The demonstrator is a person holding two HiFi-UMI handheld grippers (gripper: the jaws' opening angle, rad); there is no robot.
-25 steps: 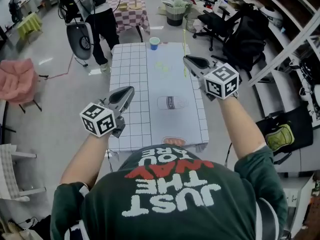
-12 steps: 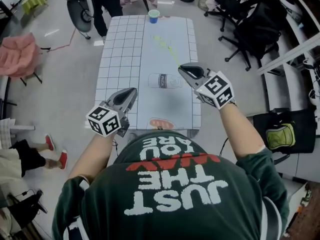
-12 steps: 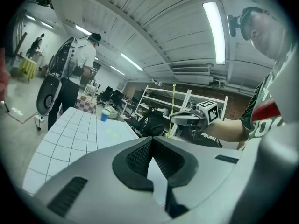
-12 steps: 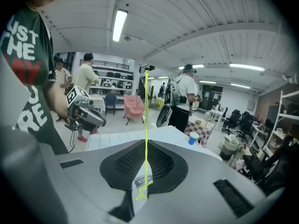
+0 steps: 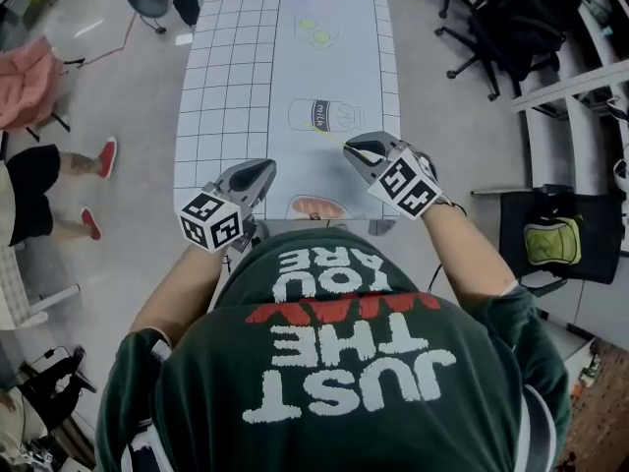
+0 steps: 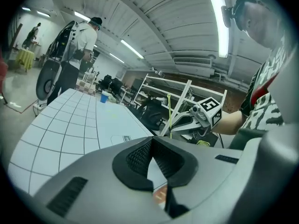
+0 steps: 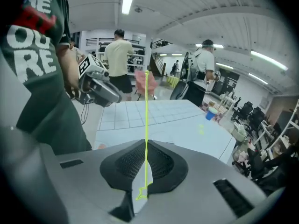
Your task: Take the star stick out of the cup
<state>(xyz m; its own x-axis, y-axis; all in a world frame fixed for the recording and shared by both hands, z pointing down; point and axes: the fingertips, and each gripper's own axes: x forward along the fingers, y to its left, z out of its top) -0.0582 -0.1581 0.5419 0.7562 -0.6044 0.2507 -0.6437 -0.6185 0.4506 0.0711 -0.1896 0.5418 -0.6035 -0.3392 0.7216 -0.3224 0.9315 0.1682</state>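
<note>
The left gripper hangs, jaws together, over a gridded table.

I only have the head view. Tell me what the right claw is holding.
Observer: The right gripper view shows the right claw shut on a thin yellow-green stick.
Operator: Report which way the stick sits.
Observer: Its zigzag end is low, close to the camera. The shaft runs up and out past the claw's tip.
Operator: Check the left claw.
Observer: In the left gripper view the left claw has its jaws together with nothing between them.
</note>
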